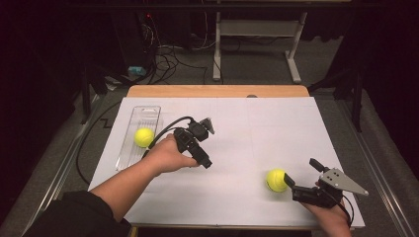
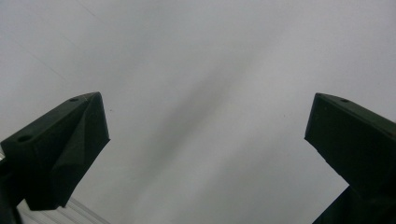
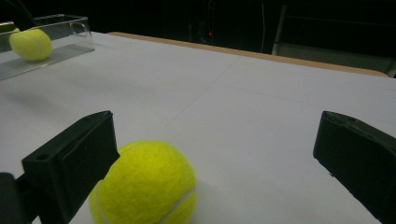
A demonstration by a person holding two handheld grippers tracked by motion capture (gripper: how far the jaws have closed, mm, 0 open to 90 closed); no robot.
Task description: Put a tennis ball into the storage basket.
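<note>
I judge the work in hand to be loading fuzzy yellow-green tennis balls into the clear plastic rectangular tray (image 1: 129,157) at the left of the white paper-covered surface (image 1: 257,128), and I put it at roughly the halfway mark. One tennis ball in the tray (image 1: 144,137) already sits inside the tray's walls, toward its far half; the right gripper view confirms it resting on the tray floor (image 3: 31,44). The second tennis ball (image 1: 276,180) lies on the bare surface near the right front, well apart from the tray. My right gripper (image 1: 302,178) is presented to it with jaws spread wide: in the right gripper view the ball (image 3: 144,184) sits close against the left-hand jaw, possibly touching it, while the other jaw stands well clear, so nothing is gripped yet. The approach looks off-centre to me; I would want the ball nearer the middle of the gap before closing, or it may roll away on this smooth sheet. My left gripper (image 1: 210,143) is held over the surface just to the right of the tray, tilted down, its jaws fully apart and holding nothing; its own view shows bare white sheet between them. Remaining, in my assessment: grasp the second ball, carry it across, set it in the tray beside the first.
</note>
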